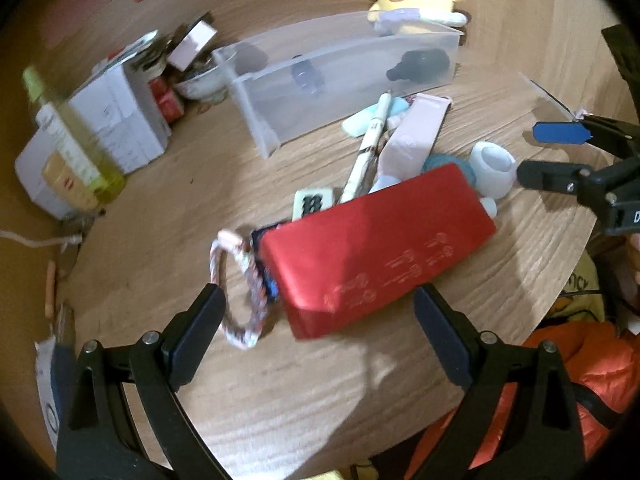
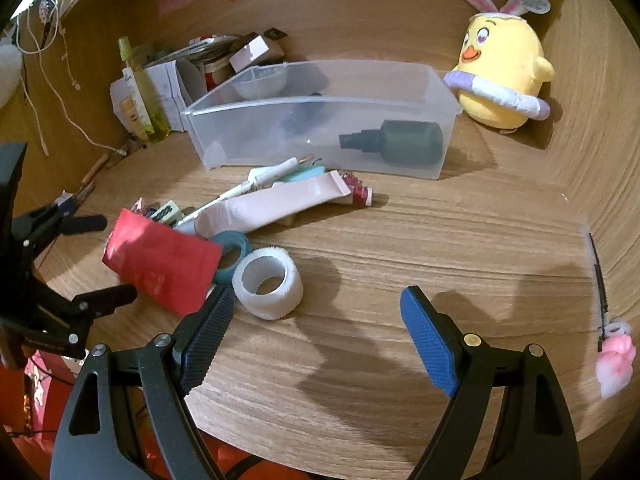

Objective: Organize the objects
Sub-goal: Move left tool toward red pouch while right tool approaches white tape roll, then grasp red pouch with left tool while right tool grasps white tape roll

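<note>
Early going: only a dark bottle (image 2: 404, 142) inside the clear bin (image 2: 320, 136), pile in front unsorted, both grippers' fingers spread, pinching nothing.

glossy red case (image 1: 372, 256), frosted plastic bin (image 2: 320, 120), wood-grain table (image 2: 440, 240).

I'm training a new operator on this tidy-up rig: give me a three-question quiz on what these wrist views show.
1. True or false: the clear bin holds a dark bottle.
2. Which lies beside the white tape roll? A) teal ring B) yellow plush chick C) green bottle
3. Fill in: the left gripper stands open over the ____ case.

Key: 1 true; 2 A; 3 red. The right gripper is open and empty too.
</note>
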`<state>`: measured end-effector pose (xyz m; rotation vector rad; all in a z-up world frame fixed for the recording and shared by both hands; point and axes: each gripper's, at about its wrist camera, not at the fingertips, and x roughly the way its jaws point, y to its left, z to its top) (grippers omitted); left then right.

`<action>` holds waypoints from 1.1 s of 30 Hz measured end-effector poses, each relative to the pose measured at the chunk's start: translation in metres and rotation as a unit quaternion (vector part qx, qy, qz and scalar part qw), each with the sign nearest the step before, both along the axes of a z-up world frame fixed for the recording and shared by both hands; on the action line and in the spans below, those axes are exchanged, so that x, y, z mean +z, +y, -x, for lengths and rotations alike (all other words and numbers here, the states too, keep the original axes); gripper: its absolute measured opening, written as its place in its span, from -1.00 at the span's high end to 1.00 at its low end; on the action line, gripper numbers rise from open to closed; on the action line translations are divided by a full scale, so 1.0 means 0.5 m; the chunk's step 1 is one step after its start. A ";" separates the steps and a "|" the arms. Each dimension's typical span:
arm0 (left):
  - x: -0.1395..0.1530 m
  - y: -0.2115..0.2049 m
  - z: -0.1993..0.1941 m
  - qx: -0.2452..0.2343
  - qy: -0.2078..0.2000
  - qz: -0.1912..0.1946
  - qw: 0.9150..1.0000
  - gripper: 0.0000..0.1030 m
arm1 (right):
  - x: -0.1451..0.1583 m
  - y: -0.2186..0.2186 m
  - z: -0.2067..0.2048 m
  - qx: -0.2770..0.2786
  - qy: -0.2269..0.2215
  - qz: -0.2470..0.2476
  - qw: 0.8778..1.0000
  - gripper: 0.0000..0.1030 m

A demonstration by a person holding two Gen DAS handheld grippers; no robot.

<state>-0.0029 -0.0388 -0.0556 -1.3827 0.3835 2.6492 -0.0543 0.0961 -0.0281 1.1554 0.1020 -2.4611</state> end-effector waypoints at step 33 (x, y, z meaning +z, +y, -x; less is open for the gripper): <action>0.007 -0.101 0.057 0.052 0.011 -0.137 0.989 -0.04 | -0.021 -0.029 0.027 0.024 -0.007 0.014 1.000 0.29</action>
